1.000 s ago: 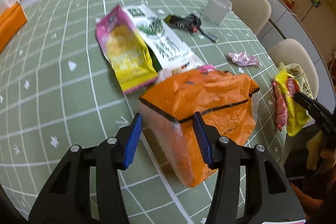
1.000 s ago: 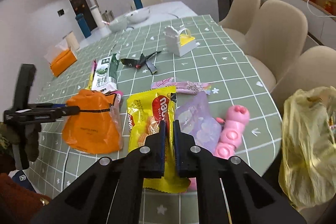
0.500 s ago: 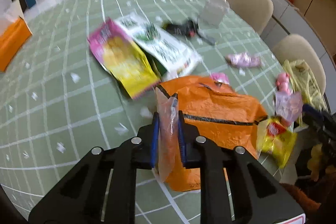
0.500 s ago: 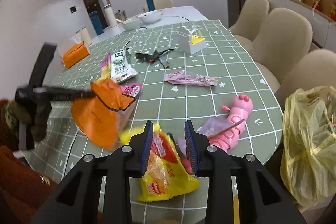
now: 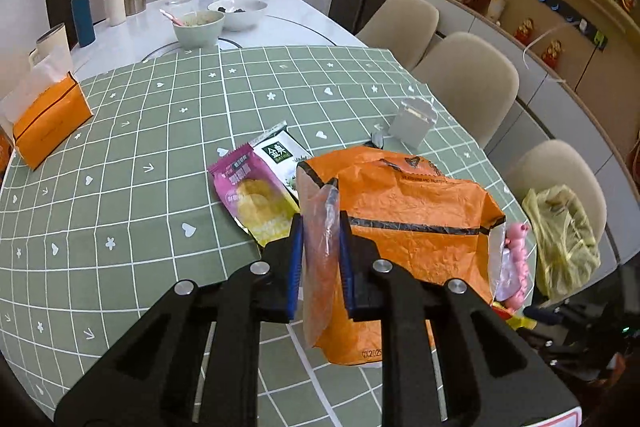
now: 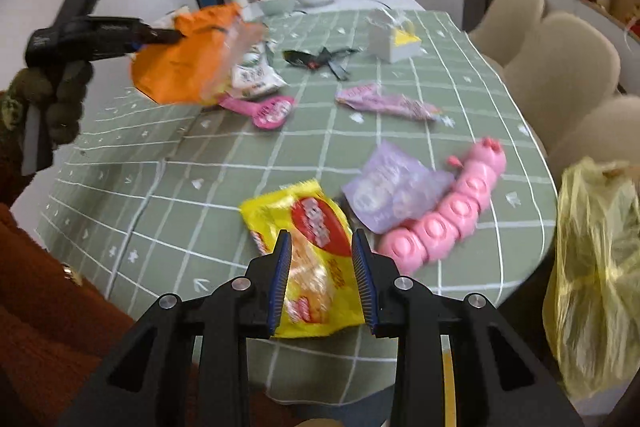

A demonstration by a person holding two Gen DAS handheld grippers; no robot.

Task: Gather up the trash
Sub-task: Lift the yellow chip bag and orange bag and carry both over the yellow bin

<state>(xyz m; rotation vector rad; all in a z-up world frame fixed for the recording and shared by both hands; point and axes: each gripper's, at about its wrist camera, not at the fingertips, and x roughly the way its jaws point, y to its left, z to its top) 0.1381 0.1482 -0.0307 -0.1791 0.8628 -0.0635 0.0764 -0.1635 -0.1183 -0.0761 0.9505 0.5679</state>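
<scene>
My left gripper [image 5: 320, 259] is shut on the edge of an orange plastic bag [image 5: 408, 219] and holds it above the green checked table [image 5: 120, 187]; the lifted bag also shows in the right wrist view [image 6: 184, 67]. My right gripper [image 6: 322, 279] is open, its jaws astride a yellow and red snack packet [image 6: 308, 251] that lies at the table's near edge. Loose wrappers lie about: a purple one [image 6: 388, 187], a pink one [image 6: 272, 109], a lilac one [image 6: 384, 103], a pink and yellow packet [image 5: 252, 195] and a white and green packet [image 5: 280, 155].
A yellow trash bag [image 6: 596, 267] hangs at the table's right edge. A pink caterpillar toy [image 6: 452, 211], a black wrapper [image 6: 320, 59] and a small white box [image 6: 392, 39] are on the table. An orange tissue box [image 5: 48, 119], bowls and flasks stand far back. Beige chairs line the right side.
My left gripper closed on the orange bag and lifted it off the table. My right gripper let go of the yellow packet, opened wider and pulled back.
</scene>
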